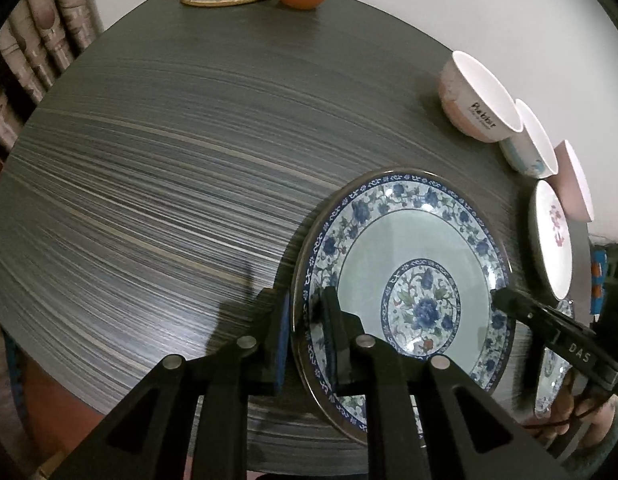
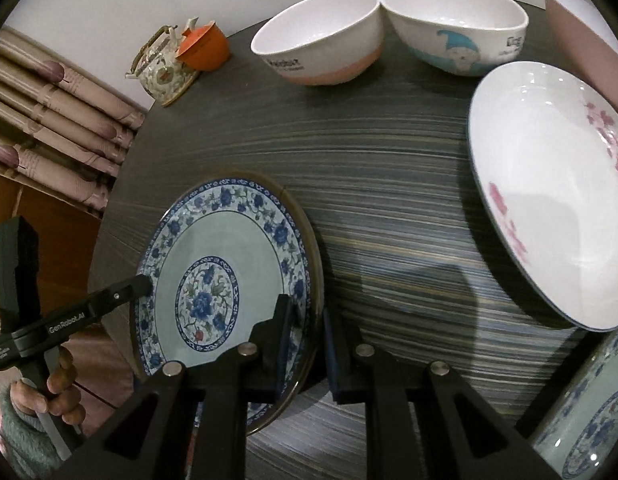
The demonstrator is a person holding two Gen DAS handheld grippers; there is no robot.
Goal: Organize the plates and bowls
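A blue floral plate (image 1: 409, 276) (image 2: 225, 280) is held tilted above the dark round table (image 1: 169, 160) by both grippers. My left gripper (image 1: 305, 336) is shut on the plate's left rim. My right gripper (image 2: 309, 340) is shut on the opposite rim; its finger shows in the left wrist view (image 1: 549, 320). The left gripper shows in the right wrist view (image 2: 89, 308). A white plate with pink flowers (image 2: 549, 184) (image 1: 549, 240) lies on the right. A second blue floral plate (image 2: 589, 420) lies at the near right edge.
Three bowls stand at the table's far side: a white and pink one (image 2: 321, 36) (image 1: 477, 96), a white one with a blue figure (image 2: 457, 28) (image 1: 529, 140), and a pink one (image 2: 581, 32). A floral teapot (image 2: 165, 68) and an orange bowl (image 2: 205, 46) stand at the back left.
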